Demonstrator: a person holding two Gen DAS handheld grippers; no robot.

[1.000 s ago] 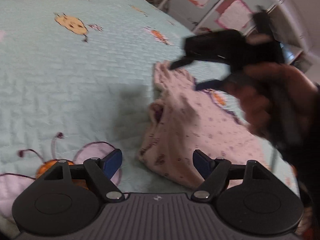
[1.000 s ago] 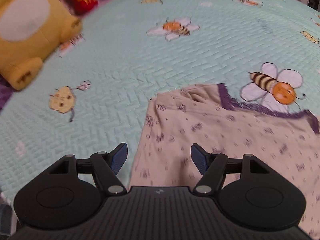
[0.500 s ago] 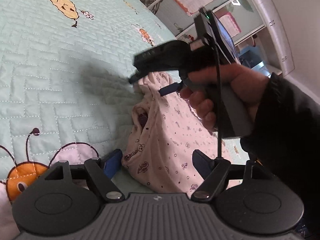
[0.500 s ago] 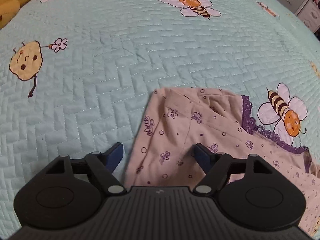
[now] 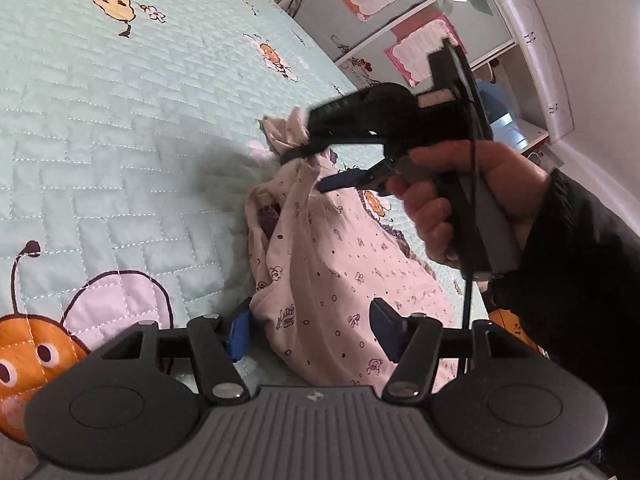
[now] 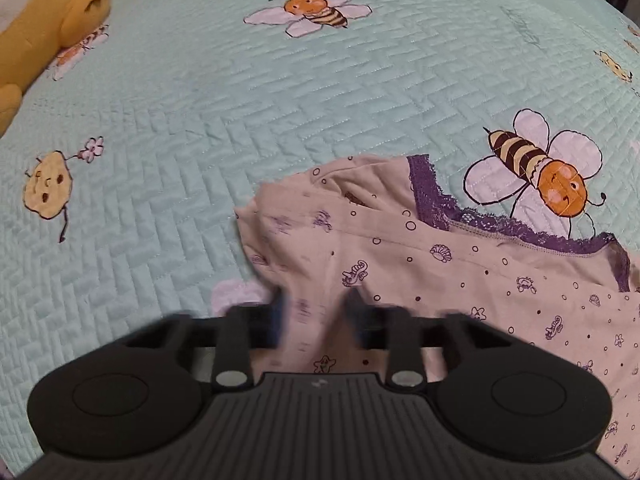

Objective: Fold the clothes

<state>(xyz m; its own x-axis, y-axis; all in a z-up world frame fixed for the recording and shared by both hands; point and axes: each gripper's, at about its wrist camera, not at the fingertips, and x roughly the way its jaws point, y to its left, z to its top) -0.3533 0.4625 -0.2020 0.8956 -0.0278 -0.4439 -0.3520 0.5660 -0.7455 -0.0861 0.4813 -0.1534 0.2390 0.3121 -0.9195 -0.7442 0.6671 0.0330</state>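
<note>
Compared with a second ago, both grippers sit closer to the garment and their jaws are narrower. The left gripper (image 5: 310,330) is closing, with a bunched lower edge of the pink printed garment (image 5: 320,264) between its blue pads; the left pad is at the cloth's edge, the right pad looks still clear of it. Earlier the cloth lay flatter and farther ahead of it. The right gripper (image 6: 316,316) is also closing, with a raised fold of the garment (image 6: 400,248) between its blurred fingers; whether the pads already press it cannot be told. From the left wrist view, the right gripper (image 5: 308,168) now reaches the garment's far corner, which is lifted and gathered at its tips, held by the person's right hand (image 5: 460,196) in a dark sleeve (image 5: 580,280).

The garment lies on a pale green quilt (image 6: 280,100) printed with bees. A yellow plush toy (image 6: 44,32) rests at the far left. Cupboards with pink posters (image 5: 416,52) stand beyond the bed.
</note>
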